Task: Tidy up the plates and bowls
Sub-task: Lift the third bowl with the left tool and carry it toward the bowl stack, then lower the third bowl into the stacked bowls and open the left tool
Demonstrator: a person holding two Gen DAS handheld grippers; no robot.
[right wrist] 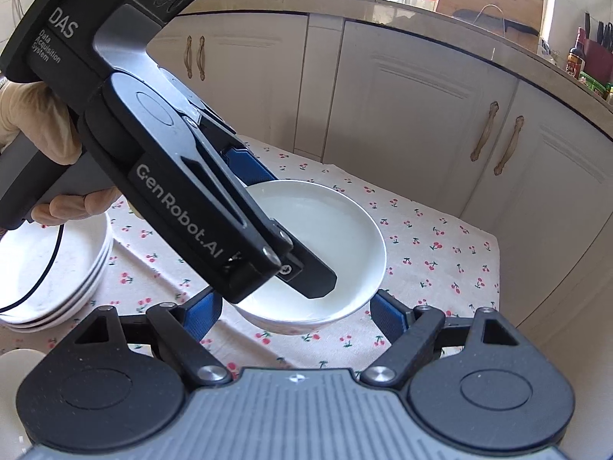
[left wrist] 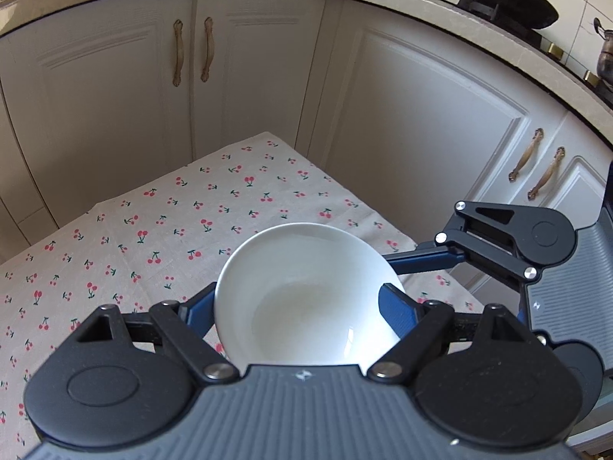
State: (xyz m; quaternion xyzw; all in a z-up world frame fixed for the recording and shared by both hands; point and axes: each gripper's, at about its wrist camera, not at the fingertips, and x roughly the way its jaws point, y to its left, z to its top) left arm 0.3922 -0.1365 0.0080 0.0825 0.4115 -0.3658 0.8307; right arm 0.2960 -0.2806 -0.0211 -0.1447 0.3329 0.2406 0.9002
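Left gripper (left wrist: 302,314) jaws pinch a white bowl (left wrist: 306,295) by its sides, one blue pad on each flank, while the right gripper (right wrist: 295,314) jaws bracket the same bowl's near wall, pads at or just off it; contact cannot be told. The bowl hangs tilted, clear of the cherry-print bench (left wrist: 153,230). Carried well, both grips should stay level and matched toward the plate stack (right wrist: 57,268) at left, set down gently.
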